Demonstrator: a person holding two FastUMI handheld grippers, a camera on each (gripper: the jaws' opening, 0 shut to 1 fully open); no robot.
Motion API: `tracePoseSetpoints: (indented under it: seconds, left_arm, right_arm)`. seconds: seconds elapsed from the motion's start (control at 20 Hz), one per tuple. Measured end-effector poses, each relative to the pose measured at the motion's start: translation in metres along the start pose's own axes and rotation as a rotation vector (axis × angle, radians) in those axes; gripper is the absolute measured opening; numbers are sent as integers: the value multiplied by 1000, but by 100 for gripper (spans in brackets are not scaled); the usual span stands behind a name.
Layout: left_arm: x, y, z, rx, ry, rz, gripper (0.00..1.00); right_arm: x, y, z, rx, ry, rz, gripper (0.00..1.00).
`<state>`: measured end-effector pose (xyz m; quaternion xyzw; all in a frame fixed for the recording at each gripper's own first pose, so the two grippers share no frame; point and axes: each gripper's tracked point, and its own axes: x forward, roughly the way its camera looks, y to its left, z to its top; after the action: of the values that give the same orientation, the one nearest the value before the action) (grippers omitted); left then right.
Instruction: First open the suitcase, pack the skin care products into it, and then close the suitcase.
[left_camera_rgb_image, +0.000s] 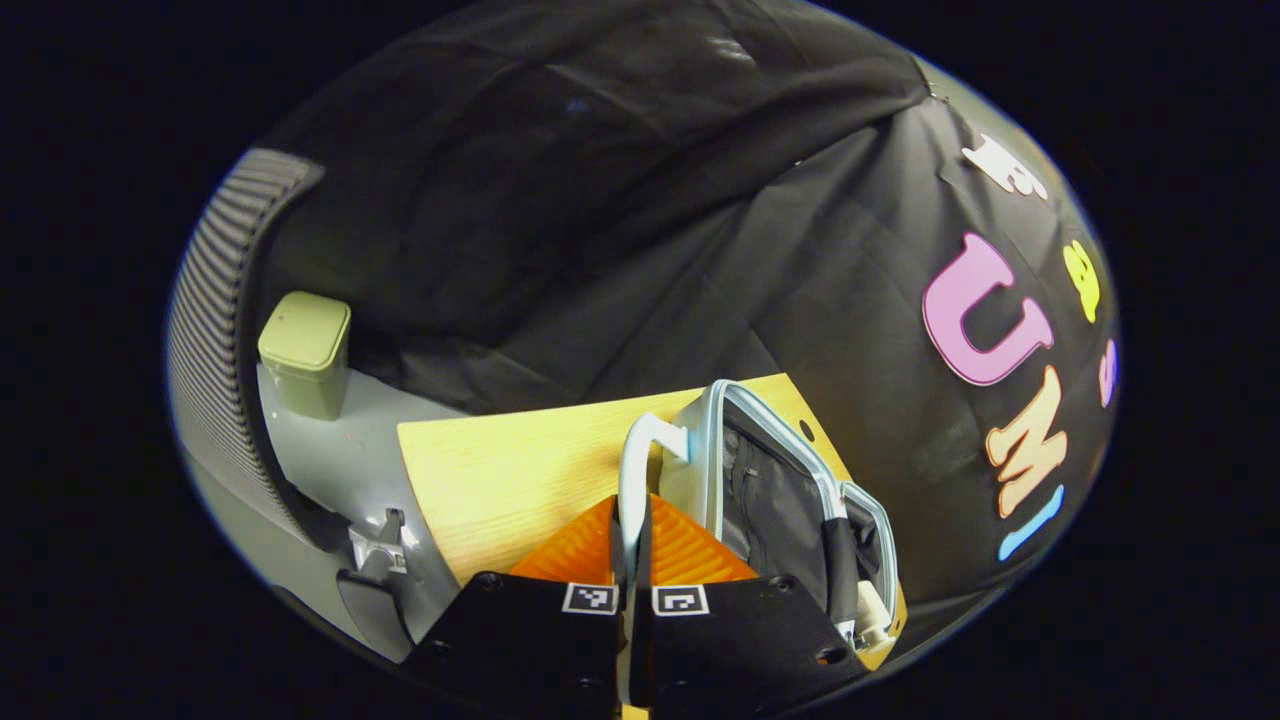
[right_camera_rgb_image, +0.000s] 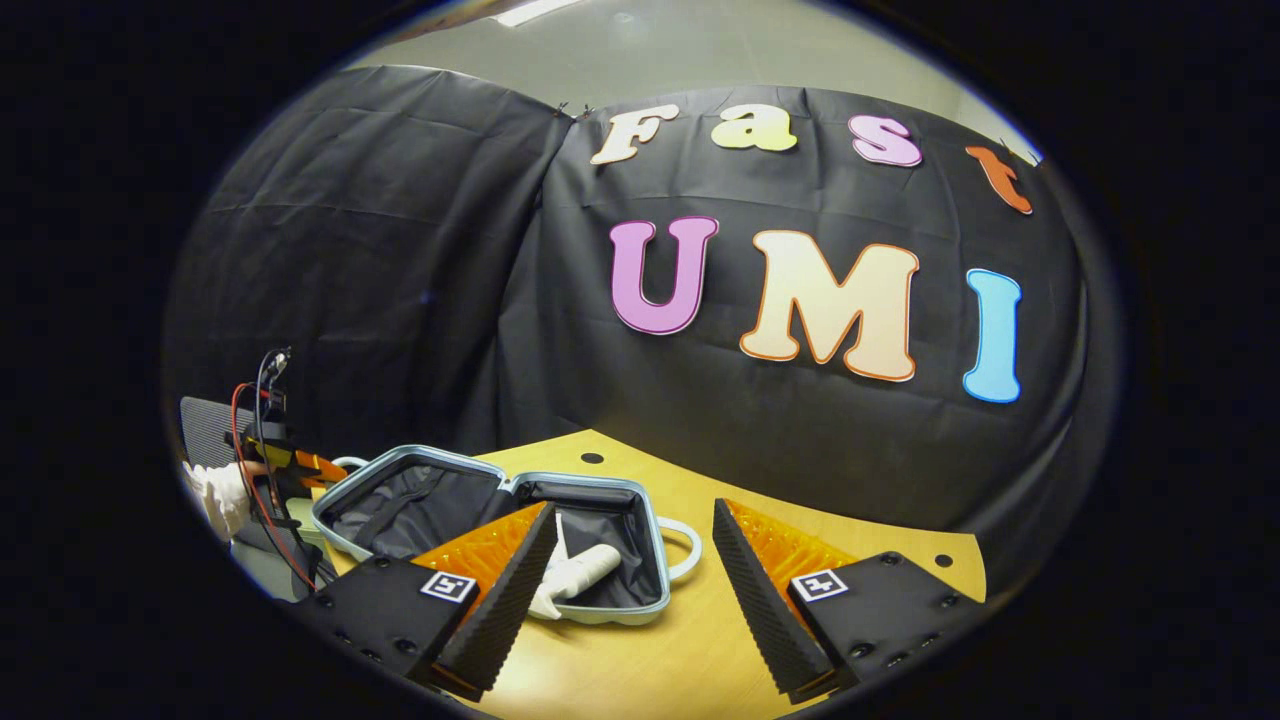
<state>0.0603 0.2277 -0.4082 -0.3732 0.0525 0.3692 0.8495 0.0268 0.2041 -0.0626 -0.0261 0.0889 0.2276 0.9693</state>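
Left gripper view: left gripper is clamped on the pale handle of the suitcase; both fingers press on the thin loop, jaws almost together. The case lies open on the wooden table, lid half and base half splayed side by side, dark lining showing. A green lidded bin stands well apart, off the table edge.

Right gripper view: right gripper hovers above the table with jaws wide apart, holding nothing. Suitcase sits just beyond its fingers. A white skin care bottle lies in the nearer half, long axis slanting from near-left to far-right, cap end hard to tell. A second handle loop sticks out on the near-right side. The left gripper and a gloved hand show at the far-left end of the case.

Handling judgement: shell looks rigid and light, rim smooth and likely slippery; the handle is the sound place to hold, as the left one does. Lid should swing stiffly on its hinge between the halves. Case's long axis runs left-right in this view, open faces up. Packing looks done or nearly so; closing is probably the step in hand
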Motion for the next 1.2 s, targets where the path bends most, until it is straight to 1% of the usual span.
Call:
tracePoseSetpoints:
  seconds: [0.15, 0.3, 0.35, 0.45, 0.55, 0.6, 0.7, 0.75, 0.8, 0.9, 0.95, 1.05, 1.1, 1.15, 1.2]
  left_arm:
    - [-25, -46, 39, 44, -64, -51, 0]
    - [-47, -102, 64, 151, -118, -110, 0]
    - [-53, -123, 67, 197, -128, -124, 0]
    - [-62, -163, 68, 300, -149, -154, 0]
    - [-75, -209, 61, 377, -160, -200, 0]
    - [-79, -230, 58, 400, -167, -224, 0]
    - [-88, -277, 49, 435, -164, -290, 0]
    - [-91, -304, 38, 444, -160, -335, 0]
    - [-89, -329, 19, 452, -149, -380, 0]
    - [-88, -368, -9, 459, -120, -455, 0]
    - [-85, -387, -23, 461, -100, -490, 0]
    - [-79, -419, -54, 475, -54, -541, 0]
    - [-74, -427, -68, 487, -31, -558, 1]
    - [-68, -436, -84, 500, -4, -568, 0]
    - [-61, -445, -99, 506, 20, -576, 0]
  right_arm:
    - [-1, -6, 6, -12, -8, -13, 100]
    - [-5, -10, 7, -12, -15, -19, 98]
    - [-7, -12, 8, -7, -19, -21, 100]
    - [-12, -18, 12, -5, -31, -31, 100]
    - [-17, -25, 15, -2, -40, -45, 100]
    - [-20, -29, 16, 5, -41, -52, 100]
    - [-25, -38, 18, 14, -47, -71, 100]
    - [-28, -44, 18, 14, -50, -83, 98]
    - [-32, -51, 18, 12, -49, -96, 100]
    - [-39, -63, 15, 15, -44, -126, 100]
    - [-41, -70, 15, 21, -41, -141, 98]
    - [-51, -83, 13, 26, -42, -179, 98]
    - [-55, -91, 14, 23, -44, -199, 100]
    - [-59, -97, 14, 20, -47, -219, 98]
    - [-61, -105, 15, 19, -50, -237, 98]
